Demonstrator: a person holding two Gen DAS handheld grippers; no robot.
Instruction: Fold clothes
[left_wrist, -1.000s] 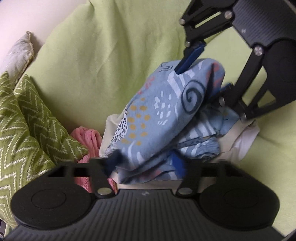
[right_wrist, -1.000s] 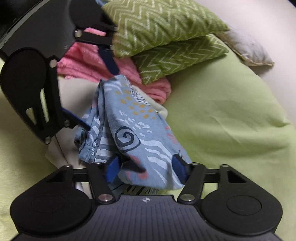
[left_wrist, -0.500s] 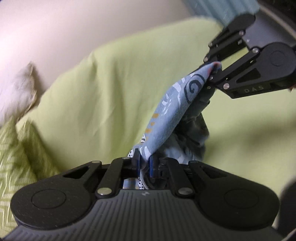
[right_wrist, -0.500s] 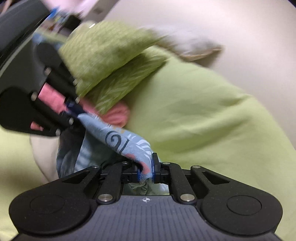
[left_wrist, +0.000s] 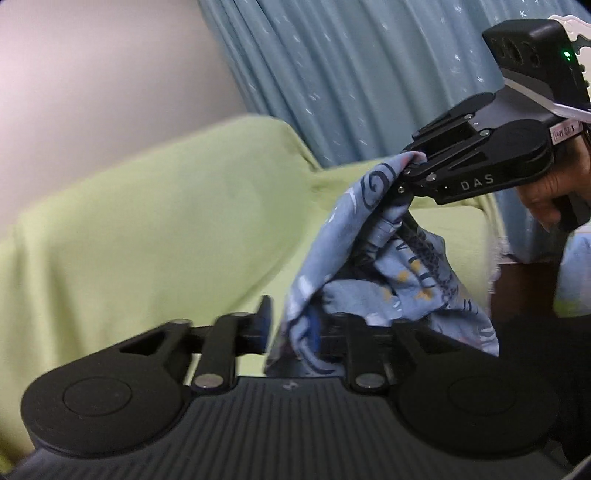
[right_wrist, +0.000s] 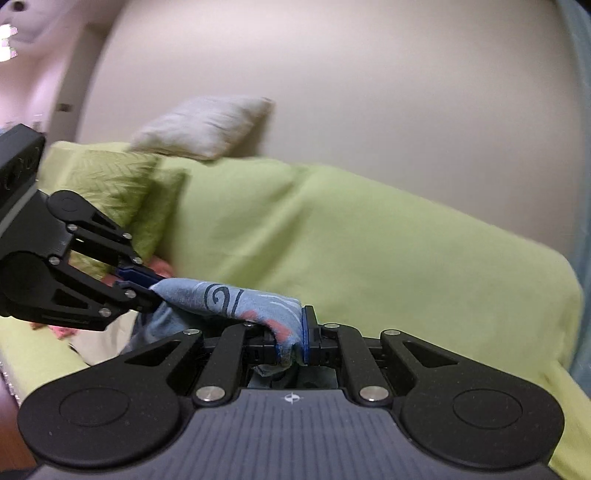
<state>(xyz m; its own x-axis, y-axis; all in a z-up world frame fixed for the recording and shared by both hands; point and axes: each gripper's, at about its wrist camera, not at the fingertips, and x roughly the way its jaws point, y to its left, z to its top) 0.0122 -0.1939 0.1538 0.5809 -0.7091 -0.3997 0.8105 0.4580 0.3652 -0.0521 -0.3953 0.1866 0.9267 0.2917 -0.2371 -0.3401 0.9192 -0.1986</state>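
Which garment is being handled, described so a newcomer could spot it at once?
Start at the lime-green covered sofa. In front of it, the left gripper and the right gripper each pinch one end of the light blue garment. Its navy spirals set it apart from the plain pink piece and cream piece lying below.

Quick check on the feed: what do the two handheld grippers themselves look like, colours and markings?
Both are matte black linkage grippers with silver pivot screws and blue finger pads. The right gripper bears white "DAS" lettering and a green light on top. The left gripper looks the same.
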